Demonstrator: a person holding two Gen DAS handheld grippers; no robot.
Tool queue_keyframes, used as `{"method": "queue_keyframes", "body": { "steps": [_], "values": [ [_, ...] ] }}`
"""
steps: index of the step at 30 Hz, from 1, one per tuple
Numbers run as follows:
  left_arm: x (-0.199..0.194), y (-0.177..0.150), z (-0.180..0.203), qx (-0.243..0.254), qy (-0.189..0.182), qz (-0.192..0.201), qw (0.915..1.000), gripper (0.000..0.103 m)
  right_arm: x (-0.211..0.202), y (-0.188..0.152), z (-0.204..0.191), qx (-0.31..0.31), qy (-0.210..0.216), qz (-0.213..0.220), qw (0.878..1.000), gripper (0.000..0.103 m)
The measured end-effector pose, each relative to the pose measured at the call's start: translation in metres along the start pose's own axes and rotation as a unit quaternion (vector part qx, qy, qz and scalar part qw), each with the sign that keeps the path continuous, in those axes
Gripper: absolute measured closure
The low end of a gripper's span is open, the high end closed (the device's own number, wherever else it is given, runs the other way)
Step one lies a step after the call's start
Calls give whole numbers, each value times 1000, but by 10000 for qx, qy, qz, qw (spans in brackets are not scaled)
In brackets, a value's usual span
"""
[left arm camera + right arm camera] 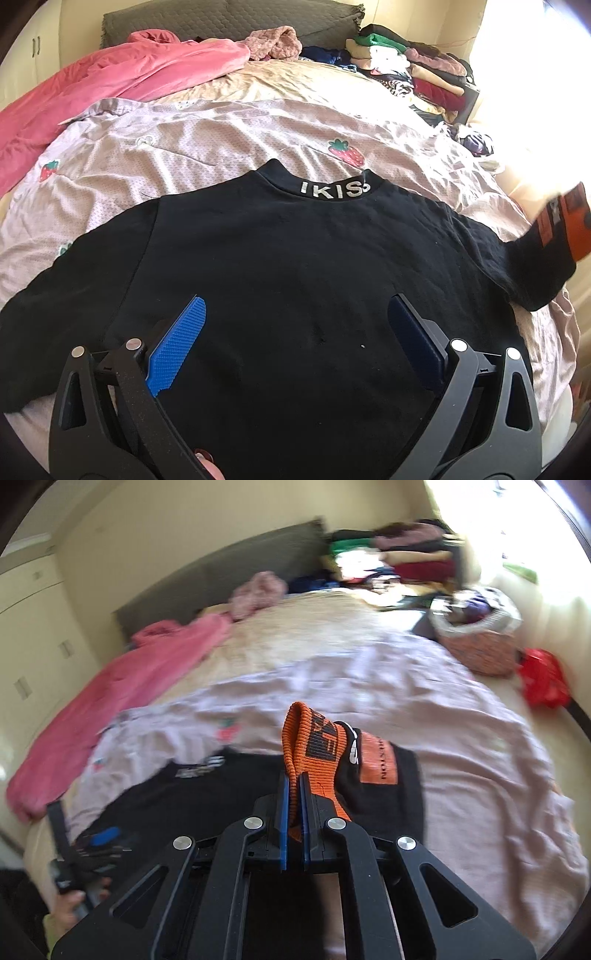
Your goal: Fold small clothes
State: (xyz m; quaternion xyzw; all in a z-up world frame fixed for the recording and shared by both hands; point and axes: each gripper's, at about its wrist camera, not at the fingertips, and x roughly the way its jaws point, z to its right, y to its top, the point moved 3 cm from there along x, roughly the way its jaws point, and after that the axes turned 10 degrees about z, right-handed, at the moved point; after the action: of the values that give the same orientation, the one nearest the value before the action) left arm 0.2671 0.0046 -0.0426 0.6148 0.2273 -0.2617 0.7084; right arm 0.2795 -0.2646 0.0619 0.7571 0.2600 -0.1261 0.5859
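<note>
A black top (280, 258) lies flat on the bed (229, 125), on a pale sheet with strawberries (346, 151). Its collar, with white letters, points away toward the gray headboard (229, 18). One sleeve spreads out to each side of the collar.

The left tool (295, 332) hangs over the middle of the top, below the collar. Its two blue pads are wide apart and hold nothing.

The right tool (294, 801) is pinched tight on the orange cuff (299, 738) of the right sleeve. The cuff sticks up out of the pads, and the sleeve is lifted off the bed. The right view is blurry.

The step looks like folding the right sleeve in. The top is spread out, but no fold shows in it yet, so the job seems near its start.

Next, the right tool should carry the cuff across toward the middle, below the collar, and lay the sleeve flat. The left tool could press down on the top so it does not slide. The cloth is soft and may bunch up.
</note>
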Motion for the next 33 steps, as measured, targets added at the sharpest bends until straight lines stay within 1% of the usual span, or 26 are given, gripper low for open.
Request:
{"method": "queue_keyframes", "body": {
  "steps": [2, 4, 7, 10, 14, 15, 16, 17, 19, 21, 22, 23, 24, 25, 26, 28, 31, 33],
  "values": [
    [0, 1, -4, 27, 142, 31, 9999, 10, 11, 1, -30, -117, 315, -69, 9994, 98],
    [1, 1, -9, -16, 160, 15, 9999, 10, 25, 1, -58, -209, 601, -174, 9978, 98],
    [1, 1, -16, -169, 11, -51, 9998, 10, 44, -3, -90, -339, 802, -323, 9957, 98],
    [2, 0, -17, -222, -145, -112, 9996, 10, 62, -6, -119, -467, 978, -469, 9930, 98],
    [5, -3, -16, -308, -381, -202, 9986, 10, 76, -12, -145, -543, 1252, -561, 9891, 96],
    [7, -4, -15, -323, -429, -223, 9983, 10, 79, -11, -147, -547, 1258, -558, 9890, 96],
    [8, -5, -13, -351, -516, -246, 9977, 14, 83, -12, -150, -544, 1284, -596, 9884, 96],
    [9, -7, -12, -403, -639, -276, 9968, 17, 85, -12, -150, -538, 1268, -616, 9886, 96],
    [11, -10, -8, -498, -856, -379, 9944, 34, 88, -15, -147, -521, 1215, -661, 9890, 96],
    [14, -13, -5, -608, -1071, -458, 9913, 42, 87, -18, -139, -516, 1136, -655, 9900, 96],
    [16, -15, -2, -716, -1230, -501, 9885, 48, 86, -20, -133, -561, 1028, -648, 9910, 96],
    [18, -17, 0, -819, -1354, -545, 9859, 51, 86, -23, -126, -605, 927, -650, 9917, 96],
    [21, -20, 6, -965, -1571, -612, 9810, 56, 85, -25, -119, -635, 828, -642, 9925, 95],
    [22, -21, 10, -1023, -1690, -644, 9782, 58, 83, -27, -113, -662, 749, -641, 9929, 92],
    [24, -23, 16, -1057, -1792, -682, 9757, 58, 82, -32, -103, -709, 620, -644, 9935, 87],
    [27, -27, 29, -997, -1897, -748, 9739, 58, 78, -38, -88, -739, 452, -654, 9941, 79],
    [37, -32, 43, -1082, -2075, -901, 9680, 58, 71, -51, -63, -671, 274, -689, 9950, 76],
    [49, -36, 50, -1291, -2207, -1095, 9605, 58, 63, -59, -46, -660, 112, -642, 9957, 72]
  ]
}}
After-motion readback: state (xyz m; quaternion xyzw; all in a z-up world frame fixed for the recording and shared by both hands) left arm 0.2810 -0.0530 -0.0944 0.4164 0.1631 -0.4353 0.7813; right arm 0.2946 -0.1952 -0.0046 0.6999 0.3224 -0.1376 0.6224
